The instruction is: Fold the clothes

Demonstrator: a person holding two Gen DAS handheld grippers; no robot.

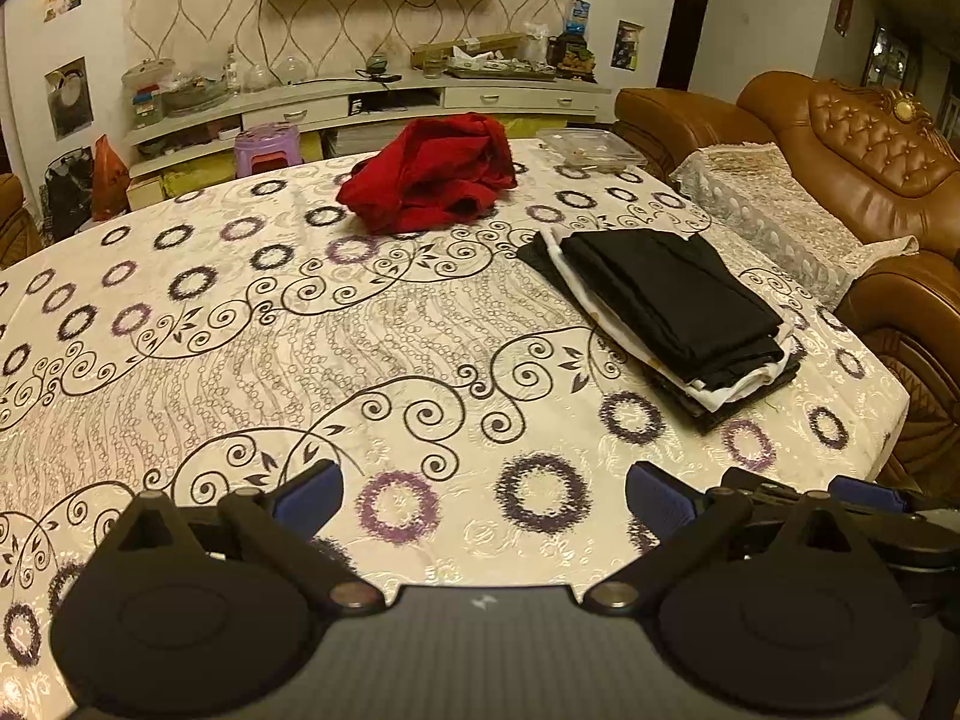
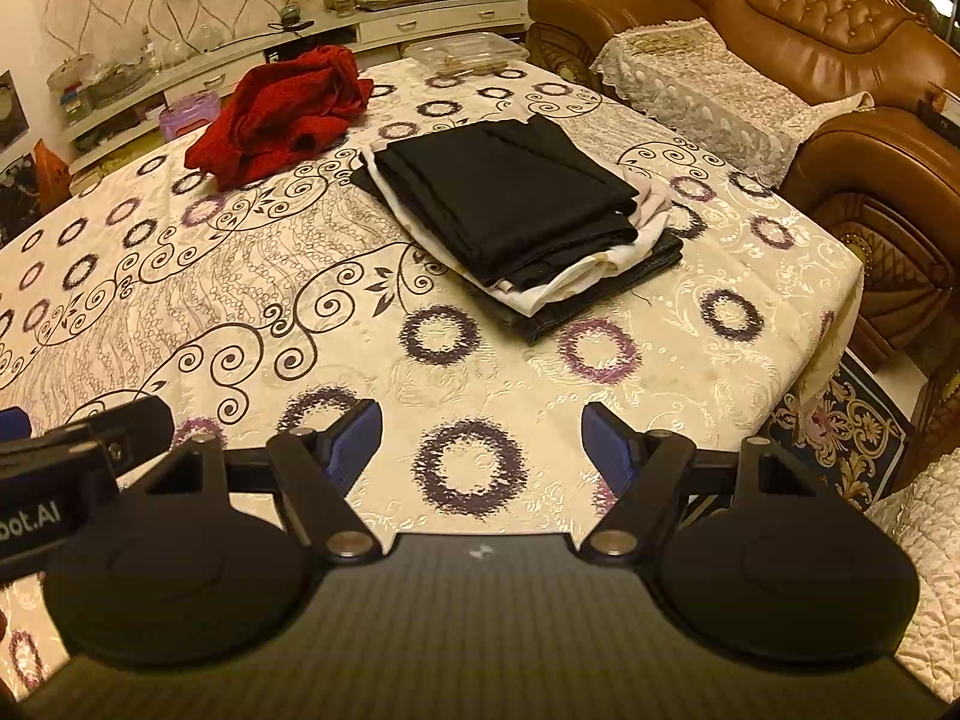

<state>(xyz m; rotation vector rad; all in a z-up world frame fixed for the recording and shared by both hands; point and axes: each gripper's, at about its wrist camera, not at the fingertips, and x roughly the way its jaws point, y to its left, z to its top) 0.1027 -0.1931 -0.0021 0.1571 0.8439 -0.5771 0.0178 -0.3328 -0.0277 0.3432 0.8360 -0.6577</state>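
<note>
**Both claws idling wide over the table, nothing gripped**

Table (image 1: 420, 324) is taking up most of the room, covered in a cream cloth with purple rings and black swirls. Brown leather sofa (image 1: 864, 144) is sitting along its far right side, lace cover draped over the seat.

Folded stack (image 2: 516, 210) is lying on the right half of the table: black piece on top, white under it, dark one at the bottom, edges roughly squared. Red garment (image 1: 429, 171) is sitting crumpled near the far edge, left of the stack and apart from it, unfolded. Clear plastic tray (image 1: 591, 147) is sitting at the far edge, right of the red heap.

Left claw (image 1: 485, 495) is hovering over bare cloth at the near edge, jaws wide, nothing between them. Right claw (image 2: 482, 441) is doing the same just beside it, jaws wide and empty, stack ahead of it.
</note>
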